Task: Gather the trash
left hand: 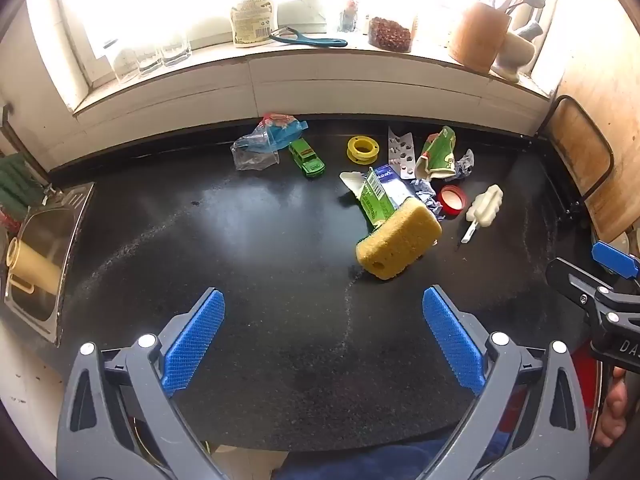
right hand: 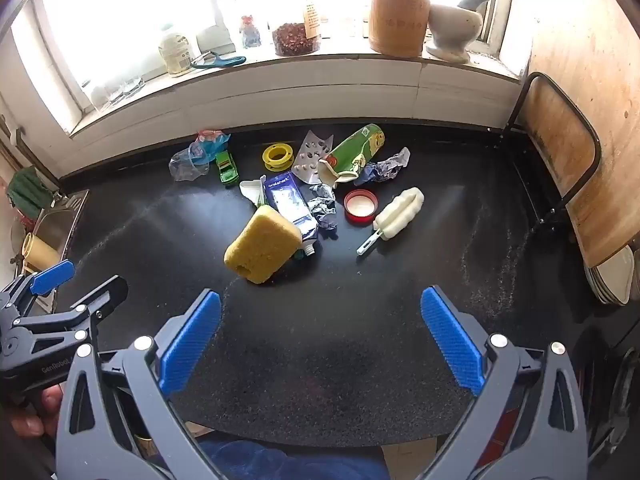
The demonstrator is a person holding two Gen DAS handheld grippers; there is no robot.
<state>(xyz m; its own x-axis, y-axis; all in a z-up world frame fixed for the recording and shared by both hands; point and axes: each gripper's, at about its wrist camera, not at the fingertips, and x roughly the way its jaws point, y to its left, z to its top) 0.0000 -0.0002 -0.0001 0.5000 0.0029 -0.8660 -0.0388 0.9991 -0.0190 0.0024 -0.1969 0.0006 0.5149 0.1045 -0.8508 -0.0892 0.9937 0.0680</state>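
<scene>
Litter lies at the back of the black counter point(left hand: 260, 248): a clear and blue plastic wrapper point(left hand: 262, 146) point(right hand: 196, 156), an opened toothpaste box point(left hand: 378, 196) point(right hand: 288, 200), an empty pill blister point(left hand: 402, 154) point(right hand: 312, 152), a green cup sleeve point(left hand: 438, 154) point(right hand: 354, 152), crumpled foil point(right hand: 386, 166) and crumpled paper point(right hand: 324, 210). A yellow sponge point(left hand: 400, 240) point(right hand: 262, 244) leans on the box. My left gripper point(left hand: 323, 312) and right gripper point(right hand: 320, 312) hover open over bare counter, well short of the litter, nothing between their fingers.
A green toy car point(left hand: 307, 157), a yellow spool point(left hand: 363, 149), a red lid point(right hand: 361, 206) and a white bottle brush point(right hand: 398, 210) lie among the litter. A sink point(left hand: 44, 248) sits at the left. Jars and a utensil pot point(right hand: 398, 16) stand on the windowsill. A board point(right hand: 560, 160) leans at right.
</scene>
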